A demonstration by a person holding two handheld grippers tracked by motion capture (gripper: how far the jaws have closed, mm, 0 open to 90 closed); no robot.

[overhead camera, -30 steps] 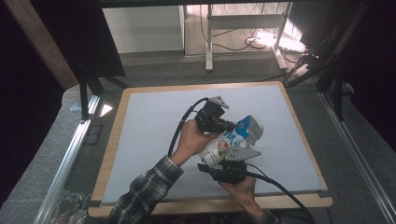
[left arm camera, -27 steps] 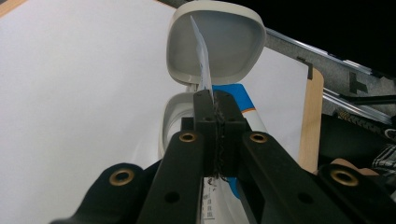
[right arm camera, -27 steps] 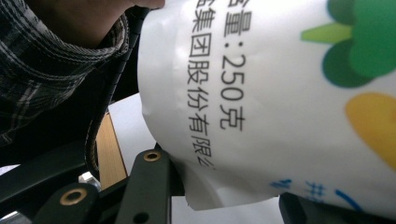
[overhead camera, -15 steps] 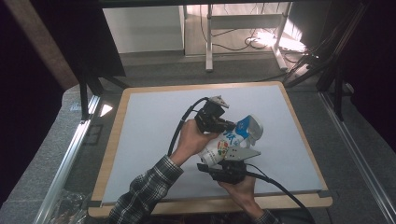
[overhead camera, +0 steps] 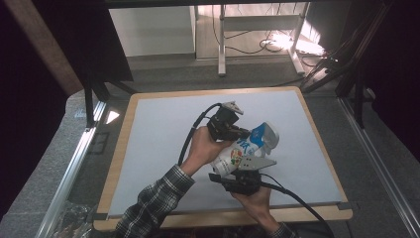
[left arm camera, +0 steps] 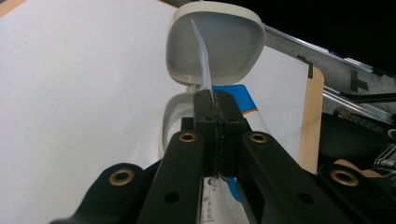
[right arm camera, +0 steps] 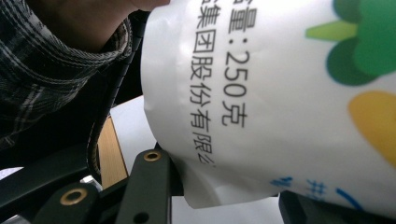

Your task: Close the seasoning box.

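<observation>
Plainly, this is a two-handed peeling job on a plastic container [overhead camera: 241, 153] with a hinged flip lid [left arm camera: 215, 44], held tilted just above the white counter [overhead camera: 158, 148] near its front edge. The right tongs [overhead camera: 236, 171] clamp the printed white body from below; in the right gripper view the label [right arm camera: 280, 102], with its black characters and green and yellow artwork, bulges between the jaws, so they are closed on the container and serve as the anchor. Gripping low on the body leaves the mouth end free for the other hand.

The left tongs [left arm camera: 214, 105] are pressed together on a thin white strip [left arm camera: 201, 56], probably the seal film or its pull tab, which stands up from the container's mouth in front of the flipped-open lid. With the lid swung back out of the way, the seal is exposed and can be pulled away from the rim.

Judging by this, the seal is still attached at its base and the pull is not finished. A tear in the thin film is the likely risk.
</observation>
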